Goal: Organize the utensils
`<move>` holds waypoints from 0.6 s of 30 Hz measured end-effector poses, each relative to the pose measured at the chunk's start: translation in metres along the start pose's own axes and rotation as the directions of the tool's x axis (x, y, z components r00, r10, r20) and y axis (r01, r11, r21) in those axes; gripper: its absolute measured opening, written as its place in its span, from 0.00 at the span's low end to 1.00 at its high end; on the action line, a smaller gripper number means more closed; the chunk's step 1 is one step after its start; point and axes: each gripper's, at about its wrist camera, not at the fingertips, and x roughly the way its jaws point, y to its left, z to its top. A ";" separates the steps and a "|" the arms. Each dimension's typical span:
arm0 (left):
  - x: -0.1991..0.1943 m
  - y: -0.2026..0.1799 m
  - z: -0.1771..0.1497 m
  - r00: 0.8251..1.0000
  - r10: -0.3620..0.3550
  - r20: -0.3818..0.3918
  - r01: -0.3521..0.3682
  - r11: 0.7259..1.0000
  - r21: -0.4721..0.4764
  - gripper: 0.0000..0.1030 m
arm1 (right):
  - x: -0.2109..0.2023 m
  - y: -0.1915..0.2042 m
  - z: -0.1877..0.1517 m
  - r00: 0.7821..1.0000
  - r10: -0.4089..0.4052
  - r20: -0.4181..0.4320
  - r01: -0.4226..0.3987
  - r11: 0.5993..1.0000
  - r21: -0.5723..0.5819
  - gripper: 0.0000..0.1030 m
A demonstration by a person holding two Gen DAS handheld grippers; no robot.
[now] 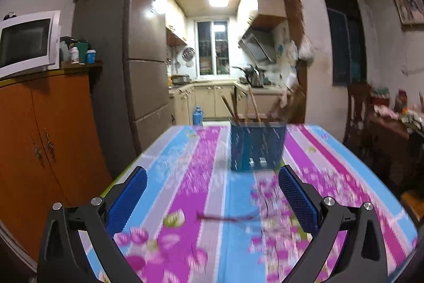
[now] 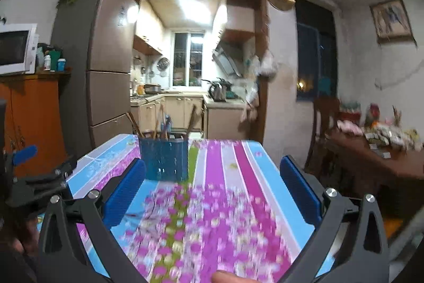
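Both claws stand spread wide with nothing between their blue pads: the left claw [image 1: 212, 184] and the right claw [image 2: 212, 184] hang low over the near part of the bench [image 1: 331, 150], each aimed toward its far edge. The task's things sit in two places. A blue slotted utensil holder [image 1: 257, 146] stands upright near the far edge, with several wooden-handled utensils [image 1: 239, 108] leaning out of its top. A thin dark pair of chopsticks [image 1: 225, 217] lies flat across the cloth near the near edge, between the left claw's fingers but untouched.

The main risk, as I judge it, lies in the flat pair: slim sticks on a smooth cloth tend to roll or scissor apart when pinched from one side, so one could be lifted and the other left behind. The flowered tablecloth [image 2: 233, 163] may also bunch under a pad that dips too low. The holder looks light and top-heavy, and a nudge while dropping sticks in could tip it toward the far edge.

The view is smeared, so fine detail is unsure. The room is a dim dining area opening onto a lit kitchen [image 1: 212, 44], with a fridge [image 1: 143, 49] and a microwave [image 1: 26, 41] to the left.
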 end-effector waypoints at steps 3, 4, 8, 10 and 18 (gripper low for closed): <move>-0.015 -0.005 -0.024 0.999 -0.006 -0.032 0.007 1.000 0.019 0.97 | -0.007 -0.002 -0.021 0.998 -0.045 -0.042 0.047 0.999 0.027 0.95; -0.016 -0.008 -0.029 0.999 -0.013 -0.043 0.014 1.000 0.025 0.97 | -0.007 -0.003 -0.027 0.996 -0.061 -0.058 0.063 0.997 0.036 0.95; -0.019 -0.016 -0.041 0.997 -0.030 -0.069 0.033 0.999 0.040 0.97 | -0.006 -0.006 -0.034 0.994 -0.079 -0.082 0.082 0.996 0.037 0.95; -0.021 -0.016 -0.041 0.998 -0.024 -0.062 0.027 0.998 0.048 0.97 | -0.009 -0.008 -0.035 0.994 -0.082 -0.074 0.085 0.996 0.041 0.95; -0.022 -0.016 -0.039 0.998 -0.015 -0.058 0.018 0.998 0.053 0.97 | -0.008 0.003 -0.040 0.995 -0.051 -0.086 0.051 0.999 -0.011 0.95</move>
